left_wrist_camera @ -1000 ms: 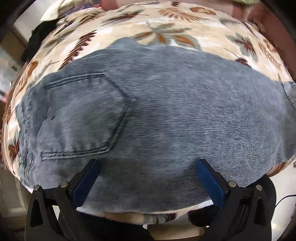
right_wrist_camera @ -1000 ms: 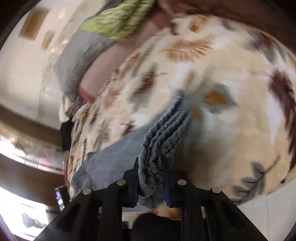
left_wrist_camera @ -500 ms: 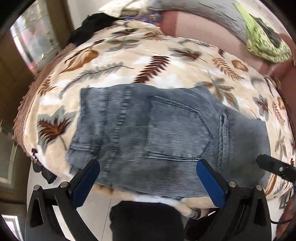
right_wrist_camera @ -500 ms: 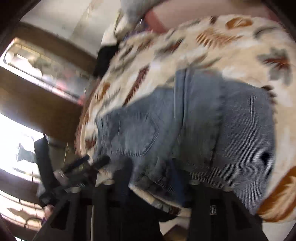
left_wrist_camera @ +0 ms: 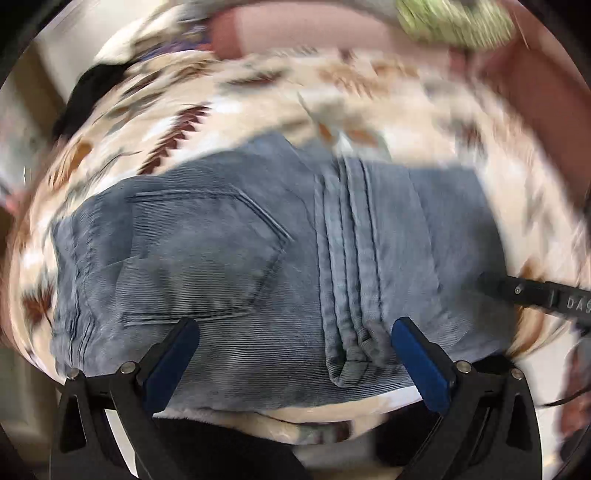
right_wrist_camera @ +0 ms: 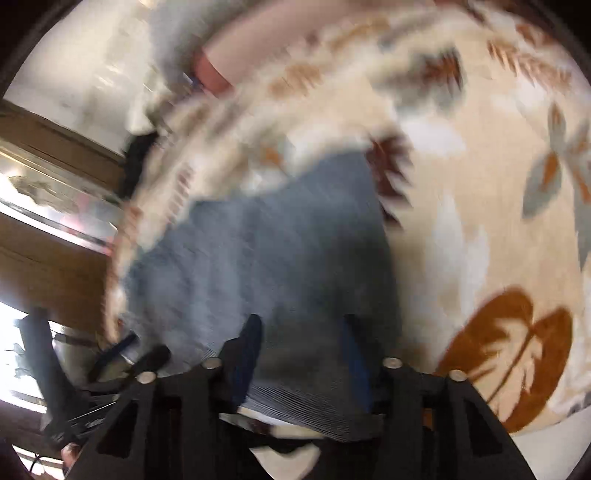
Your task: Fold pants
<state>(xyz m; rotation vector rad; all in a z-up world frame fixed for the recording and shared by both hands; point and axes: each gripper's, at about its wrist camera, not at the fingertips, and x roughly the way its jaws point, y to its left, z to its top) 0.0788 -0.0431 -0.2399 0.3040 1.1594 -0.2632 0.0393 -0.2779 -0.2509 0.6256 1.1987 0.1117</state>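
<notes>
The blue-grey corduroy pants (left_wrist_camera: 229, 258) lie folded on a leaf-print blanket (left_wrist_camera: 424, 96), back pocket up, with a folded leg edge lying across them right of the middle. My left gripper (left_wrist_camera: 291, 354) is open and empty, its blue pads just above the near edge of the pants. My right gripper (right_wrist_camera: 301, 354) is open over the right end of the pants (right_wrist_camera: 266, 258), holding nothing. It also shows in the left wrist view (left_wrist_camera: 535, 293) at the right edge. Both views are blurred.
The blanket (right_wrist_camera: 480, 184) covers a bed or couch with a pink cushion (left_wrist_camera: 295, 33) and a green cloth (left_wrist_camera: 454, 18) at the back. Dark clothing (left_wrist_camera: 92, 88) lies at the far left. The near edge drops to a pale floor. Wooden furniture (right_wrist_camera: 48, 258) stands left.
My right gripper let go of the bunched leg it held and opened; that leg now lies folded over the pants. My left gripper stayed open and shifted over the pocket area.
</notes>
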